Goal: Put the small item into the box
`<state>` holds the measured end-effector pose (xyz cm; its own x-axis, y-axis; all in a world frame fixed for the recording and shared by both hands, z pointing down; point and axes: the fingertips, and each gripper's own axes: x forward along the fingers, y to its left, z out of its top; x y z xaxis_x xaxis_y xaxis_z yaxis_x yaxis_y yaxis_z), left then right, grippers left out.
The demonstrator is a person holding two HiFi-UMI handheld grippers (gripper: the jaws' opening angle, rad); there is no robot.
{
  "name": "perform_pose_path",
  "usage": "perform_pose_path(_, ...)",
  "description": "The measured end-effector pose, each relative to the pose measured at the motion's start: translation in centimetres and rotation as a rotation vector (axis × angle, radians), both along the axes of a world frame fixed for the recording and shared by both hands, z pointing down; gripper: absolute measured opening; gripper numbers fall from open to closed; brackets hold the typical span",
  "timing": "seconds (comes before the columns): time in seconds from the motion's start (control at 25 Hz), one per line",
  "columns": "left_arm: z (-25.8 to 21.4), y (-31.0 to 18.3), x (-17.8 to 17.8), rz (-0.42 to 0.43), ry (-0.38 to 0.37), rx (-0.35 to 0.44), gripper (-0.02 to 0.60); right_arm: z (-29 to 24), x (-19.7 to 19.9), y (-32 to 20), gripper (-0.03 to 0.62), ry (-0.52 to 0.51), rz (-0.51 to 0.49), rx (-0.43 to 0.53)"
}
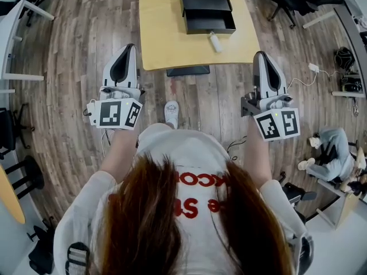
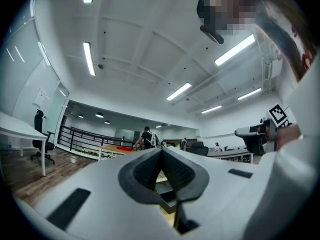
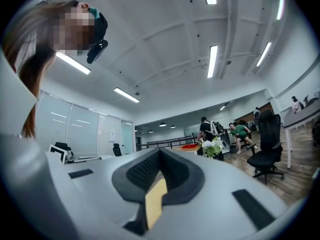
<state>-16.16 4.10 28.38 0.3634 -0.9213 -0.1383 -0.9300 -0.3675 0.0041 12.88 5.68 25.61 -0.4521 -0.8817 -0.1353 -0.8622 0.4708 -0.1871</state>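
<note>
Lying beyond right gripper (image 1: 260,54): small item (image 1: 215,42)

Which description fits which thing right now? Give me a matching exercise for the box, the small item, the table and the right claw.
Things:
1. box
2. small item
3. table
4. right claw

Descriptions:
A. shut, with nothing in it
B. black, on the far part of the table
C. white, lying on the table by the box's near side
D. yellow top

Pairs: 1-B; 2-C; 3-D; 4-A
</note>
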Motion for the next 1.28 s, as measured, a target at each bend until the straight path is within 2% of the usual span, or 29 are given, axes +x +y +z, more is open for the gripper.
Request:
perform_pose_path(0.24, -0.5, -5.9, -0.9, 0.038, 0.006, 0.009, 0.006, -0.9, -1.1, -5.0, 0.006, 0.017, 0.061, 0.040)
perform_pose_path(0.44, -0.1, -9.4, -1.3, 0.064, 0.006, -0.003, 0.006, -0.4, -1.7, -8.1, 0.006, 0.010, 0.082, 0.020)
perform_pose_path(0.72, 1.2, -11.7, -1.6, 0.067, 0.014, -0.047, 0.006, 1.0, -1.9, -10.2, 0.006, 0.012, 0.081, -0.033)
perform_pose_path(1.08, 1.4, -15.8, -0.6, 0.022, 0.010, -0.051, 0.006, 1.2, -1.3, -16.1, 0.006, 0.016, 0.030, -0.021)
perform_pose_path(1.28, 1.2, -18.7, 0.5, -0.038, 0.016, -0.033, 0.006, 1.2, -0.4, -20.1, 0.006, 0.016, -0.033, -0.013)
